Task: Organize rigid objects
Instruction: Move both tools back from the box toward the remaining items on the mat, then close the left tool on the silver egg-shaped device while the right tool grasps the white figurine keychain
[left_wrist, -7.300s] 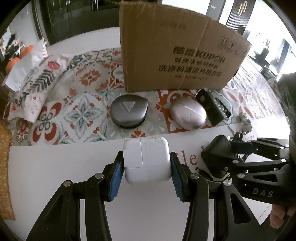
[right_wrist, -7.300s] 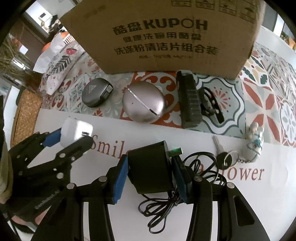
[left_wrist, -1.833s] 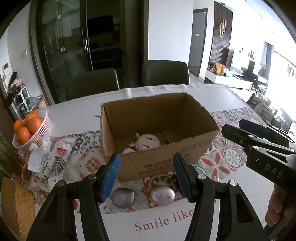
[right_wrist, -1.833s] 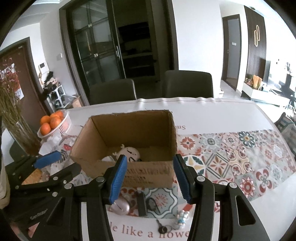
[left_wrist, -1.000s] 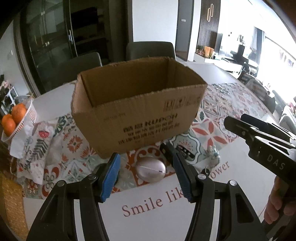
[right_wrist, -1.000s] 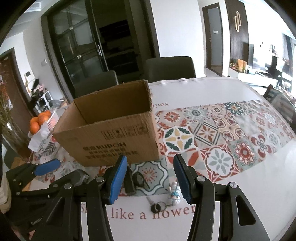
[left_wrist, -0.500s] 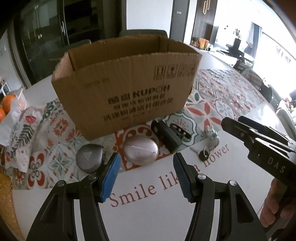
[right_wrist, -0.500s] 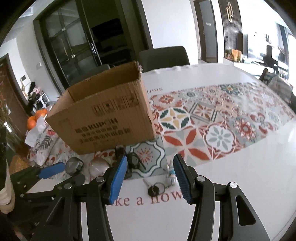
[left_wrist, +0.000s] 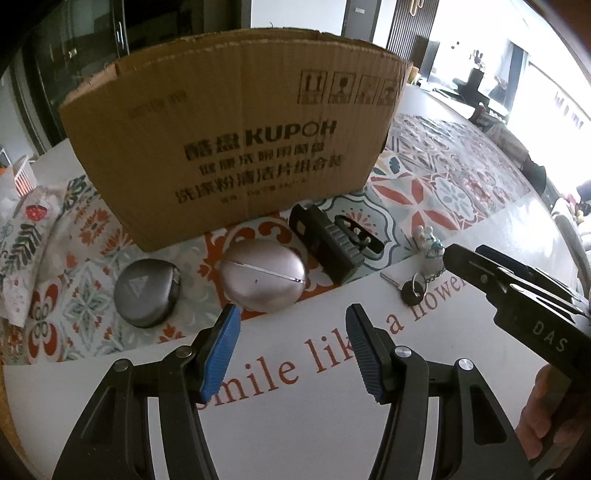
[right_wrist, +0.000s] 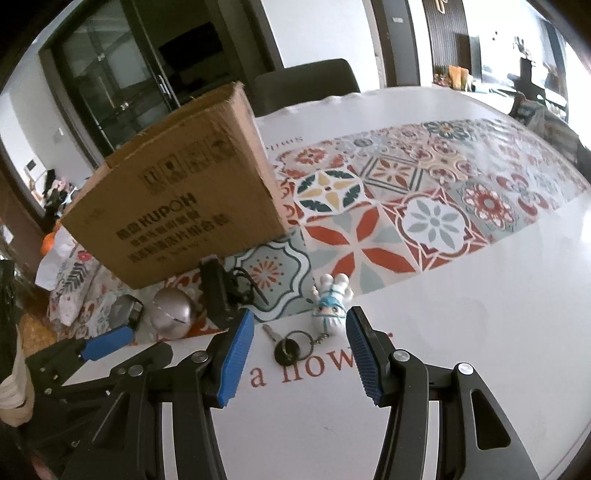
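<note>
Both tools hang low over the white bench (left_wrist: 295, 424), each spread wide and holding nothing. The left tool (left_wrist: 291, 325), ribbed blue pads (left_wrist: 218, 354) on black arms, points at a smooth, egg-shaped metallic case (left_wrist: 263, 278) with a thin seam line across it. Left of that lies a rounded dark grey case (left_wrist: 146, 291) with a triangle emblem. To the right, a ribbed black block (left_wrist: 325, 243) leans by a black strap. All three sit on the tile-patterned runner (right_wrist: 406, 206), just in front of the corrugated cardboard box (left_wrist: 236, 147), printed "KUPOH" over lines of Chinese text and handling symbols. The right tool (right_wrist: 299, 332) frames a key on a ring (right_wrist: 286, 347) chained to a small white-and-teal figurine (right_wrist: 330, 302). Red lettering on the bench reads "mile lik". The right tool's body is marked "DAS".
</note>
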